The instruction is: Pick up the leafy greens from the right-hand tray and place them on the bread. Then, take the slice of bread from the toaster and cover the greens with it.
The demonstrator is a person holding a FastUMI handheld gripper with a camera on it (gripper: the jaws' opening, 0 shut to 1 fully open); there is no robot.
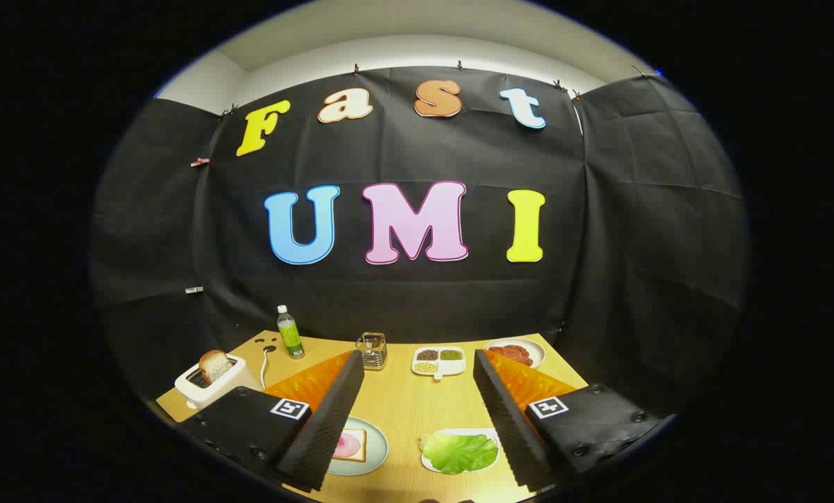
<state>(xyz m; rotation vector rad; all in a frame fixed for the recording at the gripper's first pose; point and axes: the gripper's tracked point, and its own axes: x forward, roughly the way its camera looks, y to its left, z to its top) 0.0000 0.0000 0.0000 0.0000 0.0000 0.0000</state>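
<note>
My gripper (417,405) hangs open above the wooden table, its two fingers spread wide with nothing between them. Between the fingers, close to the right one, the leafy greens (459,453) lie on a white tray (488,435). Beside the left finger a slice of bread (351,445) with a pink ham slice on it rests on a pale plate (378,454), partly hidden by that finger. Off to the left beyond the left finger stands a white toaster (211,383) with a slice of bread (214,365) sticking up from its slot.
At the table's back stand a green bottle (290,332), a small metal-and-glass holder (373,350), a white divided dish (439,361) of seeds, and a plate (536,348) of reddish meat. The toaster's cord (265,363) trails toward the bottle.
</note>
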